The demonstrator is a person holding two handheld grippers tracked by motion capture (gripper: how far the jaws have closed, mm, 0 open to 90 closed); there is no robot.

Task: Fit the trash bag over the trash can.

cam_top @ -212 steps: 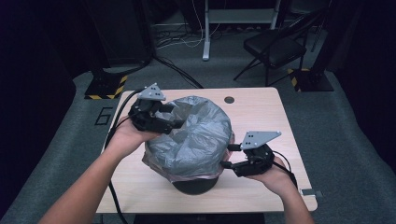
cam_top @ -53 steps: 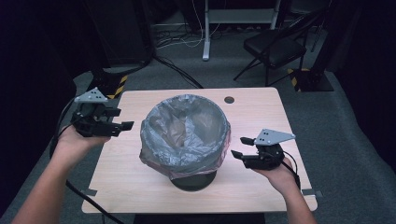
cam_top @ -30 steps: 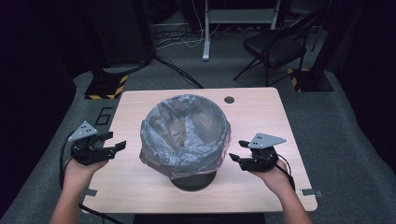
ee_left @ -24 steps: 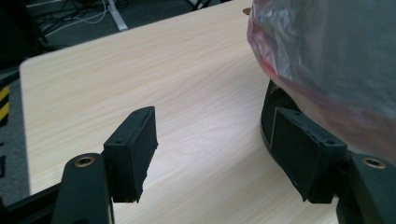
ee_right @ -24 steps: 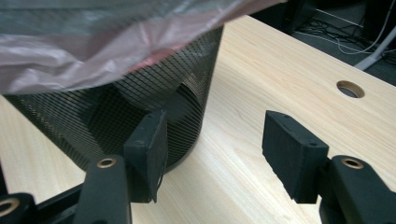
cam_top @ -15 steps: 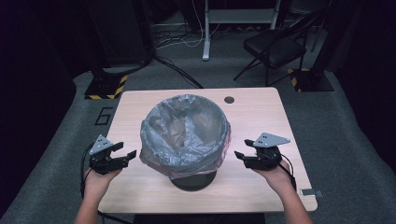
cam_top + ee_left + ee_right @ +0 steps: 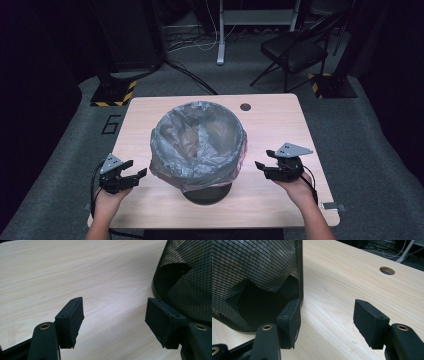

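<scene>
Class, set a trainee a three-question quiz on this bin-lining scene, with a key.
1. True or false: the grey plastic bag lines the black mesh waste bin.
2. What does the left hand-held gripper hold: A the bag, B the bin, C nothing?
3. Fill in: the right hand-held gripper has its jaws ____.

Key: 1 true; 2 C; 3 open, on either side of bare light wooden table.

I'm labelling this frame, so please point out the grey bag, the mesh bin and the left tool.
grey bag (image 7: pixel 197 137), high view, on its crinkled inner lining.
mesh bin (image 7: pixel 185 287), left gripper view, on its mesh wall.
left tool (image 7: pixel 134 169), high view, midway between its fingertips.
</scene>
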